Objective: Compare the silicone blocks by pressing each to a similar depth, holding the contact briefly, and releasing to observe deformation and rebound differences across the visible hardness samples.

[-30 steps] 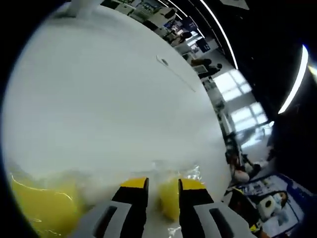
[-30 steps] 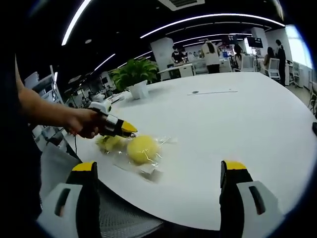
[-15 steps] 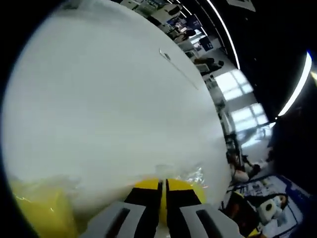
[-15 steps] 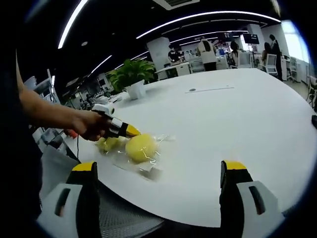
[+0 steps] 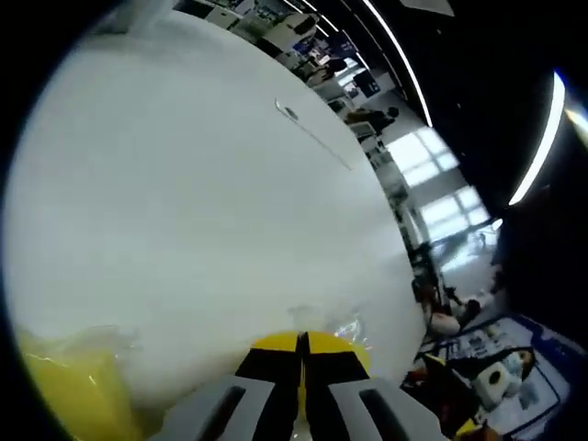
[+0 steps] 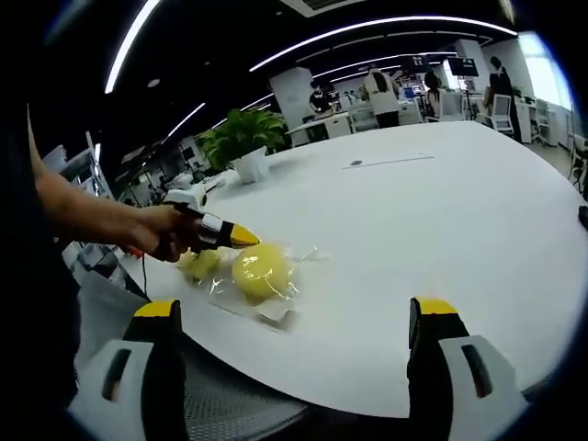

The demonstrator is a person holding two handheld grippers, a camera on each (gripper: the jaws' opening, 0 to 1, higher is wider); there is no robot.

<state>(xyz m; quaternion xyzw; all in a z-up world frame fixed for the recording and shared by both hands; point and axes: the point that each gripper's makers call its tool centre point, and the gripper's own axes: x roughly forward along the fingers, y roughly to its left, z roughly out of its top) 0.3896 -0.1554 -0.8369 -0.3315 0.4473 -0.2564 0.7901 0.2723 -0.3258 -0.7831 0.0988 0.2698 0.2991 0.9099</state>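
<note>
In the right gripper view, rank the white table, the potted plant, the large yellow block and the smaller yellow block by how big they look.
1. White table, by far the largest.
2. Potted plant, though it stands farther away, so its true size is unsure.
3. Large yellow block, in its clear wrap.
4. Smaller yellow block, partly hidden behind the left gripper.

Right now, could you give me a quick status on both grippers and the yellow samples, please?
Left gripper shut, tip at the round yellow sample. Right gripper open, held back off the table. Samples in clear wrap; nothing blocking.
</note>
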